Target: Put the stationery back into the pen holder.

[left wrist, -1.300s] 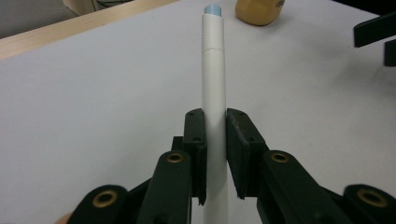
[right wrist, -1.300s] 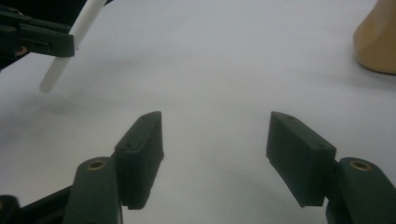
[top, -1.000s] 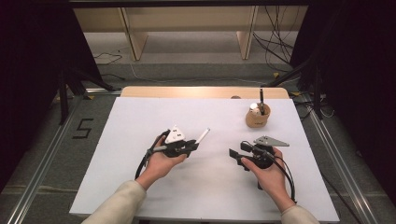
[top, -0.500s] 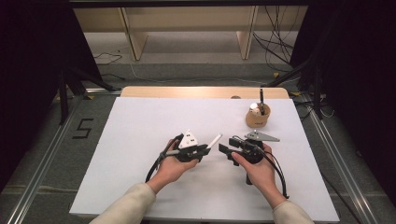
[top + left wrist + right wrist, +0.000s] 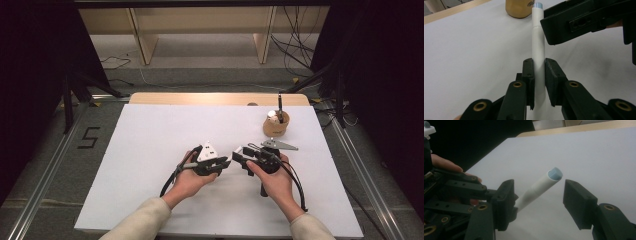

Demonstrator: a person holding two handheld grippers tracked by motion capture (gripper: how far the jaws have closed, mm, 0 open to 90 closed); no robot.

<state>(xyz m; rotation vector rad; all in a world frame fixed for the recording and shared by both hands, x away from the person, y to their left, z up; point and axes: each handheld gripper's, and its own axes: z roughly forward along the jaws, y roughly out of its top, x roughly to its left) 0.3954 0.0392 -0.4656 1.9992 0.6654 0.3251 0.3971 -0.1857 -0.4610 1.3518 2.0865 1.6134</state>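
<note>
So the left gripper (image 5: 223, 163) is clamping a white marker (image 5: 538, 53) by its barrel, pads squeezing it from both sides in the left gripper view. The marker is sticking out past the jaws toward 12 o'clock in that view, and its pale blue end cap (image 5: 538, 5) is sitting right up at the top edge. From the high view, the whole thing is hovering around the middle of the white table (image 5: 150, 145), a bit toward 6 o'clock, with the marker pointing over at 3 o'clock toward the other hand.

The right gripper (image 5: 239, 154) is facing it from the 3 o'clock side, and the two are nearly nose to nose. In the right gripper view its jaws are standing apart, and they've just been closing a little. The capped end of the marker (image 5: 541, 186) is poking in between them, coming up from 7 o'clock and pointing to 1 o'clock. It's sitting closer to the left-hand pad (image 5: 505, 202) than the right-hand one, and I can't see either pad actually pressing on it.

Further off at about 1 o'clock from the grippers, a tan cup (image 5: 275, 127) is standing on the table with a dark pen (image 5: 280, 107) sticking up out of it, well apart from both hands.
</note>
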